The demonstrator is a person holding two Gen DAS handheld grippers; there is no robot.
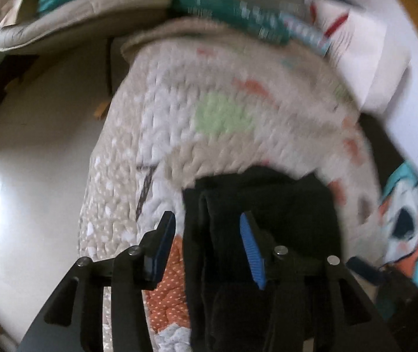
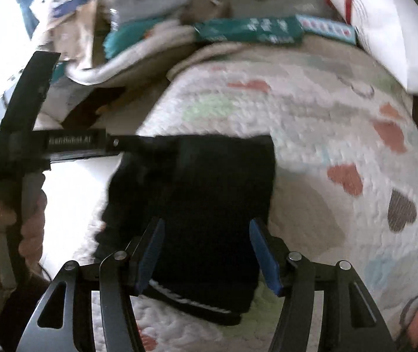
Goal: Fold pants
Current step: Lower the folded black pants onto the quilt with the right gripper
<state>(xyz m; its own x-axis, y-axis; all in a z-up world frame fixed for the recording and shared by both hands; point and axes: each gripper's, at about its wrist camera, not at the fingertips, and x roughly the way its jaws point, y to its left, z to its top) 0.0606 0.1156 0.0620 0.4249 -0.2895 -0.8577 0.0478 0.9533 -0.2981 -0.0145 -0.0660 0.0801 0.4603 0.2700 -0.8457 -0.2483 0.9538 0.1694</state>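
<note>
The black pants lie folded into a compact block on a quilted bedspread. In the left wrist view the pants show a folded edge running between the fingers. My left gripper is open, with its blue pads astride that edge just above the cloth. My right gripper is open and sits over the near end of the pants, where a white-striped waistband shows. The left tool and the hand holding it appear at the left of the right wrist view.
The quilt carries heart and patch prints and drops off at its left edge to a pale floor. A teal packet, white bags and piled cloth crowd the far end. A printed cushion lies at the right.
</note>
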